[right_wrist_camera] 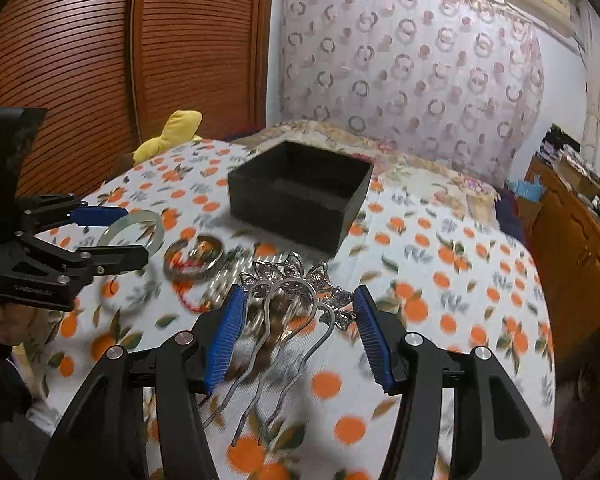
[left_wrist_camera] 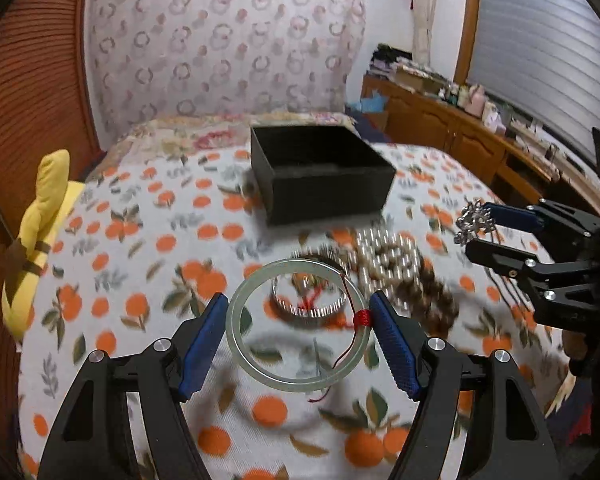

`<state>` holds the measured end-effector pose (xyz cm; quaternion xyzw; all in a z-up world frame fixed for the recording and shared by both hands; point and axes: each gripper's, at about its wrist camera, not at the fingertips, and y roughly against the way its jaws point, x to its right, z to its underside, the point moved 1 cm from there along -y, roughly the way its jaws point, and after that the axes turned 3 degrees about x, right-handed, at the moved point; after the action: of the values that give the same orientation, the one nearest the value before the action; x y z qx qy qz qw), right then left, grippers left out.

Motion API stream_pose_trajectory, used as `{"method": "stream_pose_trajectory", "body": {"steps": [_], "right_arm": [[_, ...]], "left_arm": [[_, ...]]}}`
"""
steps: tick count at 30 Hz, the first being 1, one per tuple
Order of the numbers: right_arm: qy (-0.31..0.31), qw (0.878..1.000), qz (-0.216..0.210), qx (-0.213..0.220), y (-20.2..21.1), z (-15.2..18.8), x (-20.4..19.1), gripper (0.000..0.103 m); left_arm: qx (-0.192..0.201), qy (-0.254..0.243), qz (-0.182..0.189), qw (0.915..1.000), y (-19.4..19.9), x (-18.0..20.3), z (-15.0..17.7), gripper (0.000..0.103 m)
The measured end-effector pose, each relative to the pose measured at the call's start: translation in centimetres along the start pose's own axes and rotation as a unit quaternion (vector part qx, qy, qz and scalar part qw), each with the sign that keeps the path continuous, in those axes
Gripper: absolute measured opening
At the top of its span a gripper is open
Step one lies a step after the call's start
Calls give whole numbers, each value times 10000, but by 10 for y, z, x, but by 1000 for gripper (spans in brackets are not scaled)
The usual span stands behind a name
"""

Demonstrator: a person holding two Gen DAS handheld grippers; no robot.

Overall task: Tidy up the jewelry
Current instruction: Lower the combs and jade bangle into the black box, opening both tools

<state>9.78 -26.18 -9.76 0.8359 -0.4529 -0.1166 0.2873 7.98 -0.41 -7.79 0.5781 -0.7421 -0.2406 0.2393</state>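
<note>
with the left tongs (left_wrist_camera: 300, 332) gripping the bangle (left_wrist_camera: 296, 326) and the right tongs (right_wrist_camera: 300, 328) gripping the hairpin (right_wrist_camera: 288, 304), both were best carried level over the bed (right_wrist_camera: 480, 280) and let go low inside the black box (right_wrist_camera: 300, 192).

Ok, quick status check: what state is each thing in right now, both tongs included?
Left tongs: shut on the jade bangle, lifted off the bedspread.
Jade bangle: held across its width, red thread tied on.
Right tongs: shut on the silver hair comb.
Silver hair comb: held, prongs toward the camera.
Black box: open, looks empty.
Silver bracelet: lying on the bedspread.
</note>
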Motion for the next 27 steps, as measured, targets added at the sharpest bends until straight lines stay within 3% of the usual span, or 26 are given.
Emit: {"method": "stream_pose_trajectory", "body": {"steps": [20,27], "right_arm": [[88,9991,-386,164,-96,-88,44,59],[47,9980,-620,100,-128,-101,46,57]], "left_arm": [[297,153,-206,9992,-27,-26,-78,69],[266,220,-279,9990,-44,-35,-97,69]]}}
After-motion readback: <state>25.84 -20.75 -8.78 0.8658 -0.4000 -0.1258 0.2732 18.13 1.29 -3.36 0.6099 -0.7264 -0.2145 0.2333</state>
